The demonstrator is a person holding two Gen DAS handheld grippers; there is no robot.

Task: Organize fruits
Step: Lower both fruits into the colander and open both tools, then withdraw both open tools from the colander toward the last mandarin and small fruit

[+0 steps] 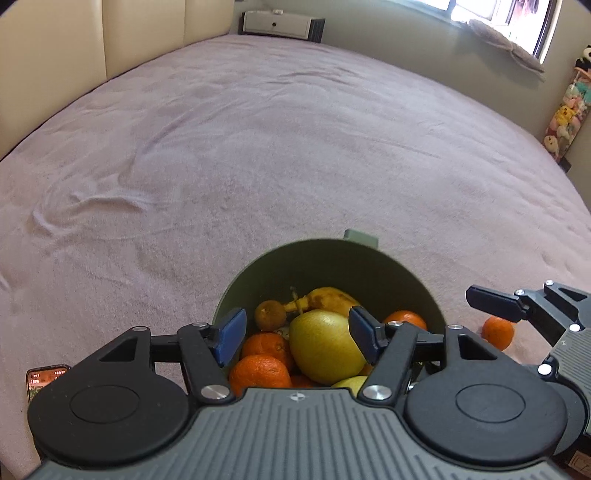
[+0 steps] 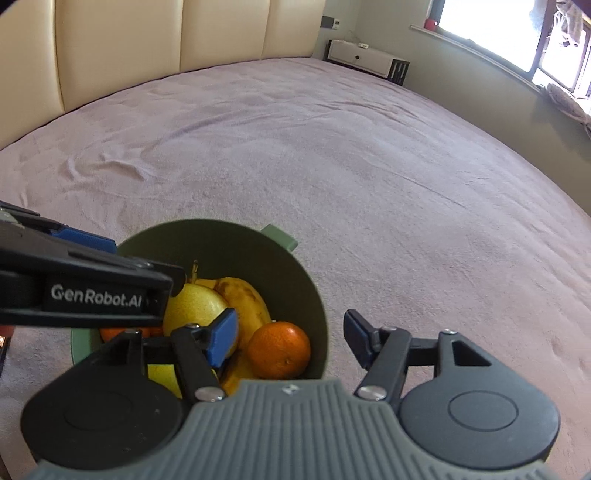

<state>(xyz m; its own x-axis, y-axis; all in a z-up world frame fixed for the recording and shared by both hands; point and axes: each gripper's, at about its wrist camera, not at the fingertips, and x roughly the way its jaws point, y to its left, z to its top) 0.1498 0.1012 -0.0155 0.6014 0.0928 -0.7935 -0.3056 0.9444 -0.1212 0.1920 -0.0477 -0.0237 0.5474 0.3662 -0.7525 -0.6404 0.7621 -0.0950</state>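
Note:
A green bowl [image 1: 332, 258] stands on the pink bedspread and holds several mandarins [image 1: 258, 373], a yellow-green pear [image 1: 325, 343], a banana [image 1: 328, 299] and a brownish small fruit [image 1: 270, 314]. My left gripper [image 1: 297, 338] is open and empty just above the bowl's fruit. My right gripper [image 2: 290, 338] is open over the bowl's right rim [image 2: 321, 314], above a mandarin [image 2: 279, 349] that lies in the bowl. In the left wrist view the right gripper [image 1: 495, 301] shows at the right with a mandarin [image 1: 497, 332] below it.
The pink bedspread [image 1: 258, 147] stretches far ahead. A phone [image 1: 46, 378] lies at the near left. A padded headboard [image 2: 166, 44], a white cabinet [image 2: 362, 57] and a window [image 2: 498, 29] lie beyond the bed. Plush toys [image 1: 565, 118] stand at the right.

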